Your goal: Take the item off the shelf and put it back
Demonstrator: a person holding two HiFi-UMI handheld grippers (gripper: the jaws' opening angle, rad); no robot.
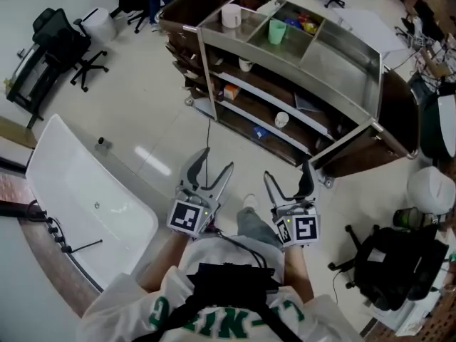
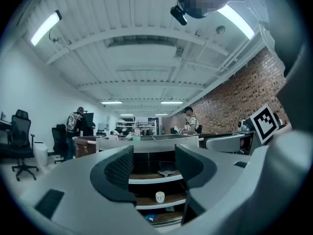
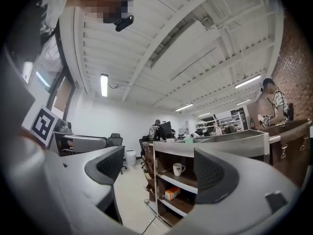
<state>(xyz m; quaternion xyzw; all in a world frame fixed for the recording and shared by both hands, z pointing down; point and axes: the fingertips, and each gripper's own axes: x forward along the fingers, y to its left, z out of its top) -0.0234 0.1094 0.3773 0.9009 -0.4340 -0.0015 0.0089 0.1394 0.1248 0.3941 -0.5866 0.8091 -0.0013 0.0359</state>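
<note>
The shelf cart (image 1: pixel 340 65) stands ahead, with a steel frame and wooden shelves. A white mug (image 1: pixel 245 65) sits on its upper shelf, an orange box (image 1: pixel 230 92) below it, and a white cup (image 1: pixel 282 120) and a blue item (image 1: pixel 259 132) lower down. My left gripper (image 1: pixel 217 161) and right gripper (image 1: pixel 288 169) hover side by side, short of the cart. Both are open with nothing between their jaws. The left gripper (image 2: pixel 154 173) faces the white cup (image 2: pixel 160 197). The right gripper (image 3: pixel 156 173) faces the white mug (image 3: pixel 178 169) and the orange box (image 3: pixel 171 193).
A green cup (image 1: pixel 277 31) and a white cup (image 1: pixel 231 16) sit in the cart's top bins. A white table (image 1: pixel 85 191) stands at the left, and office chairs (image 1: pixel 68 41) behind it. A black chair (image 1: pixel 392 262) is at the right. A thin cable (image 1: pixel 210 130) runs along the floor.
</note>
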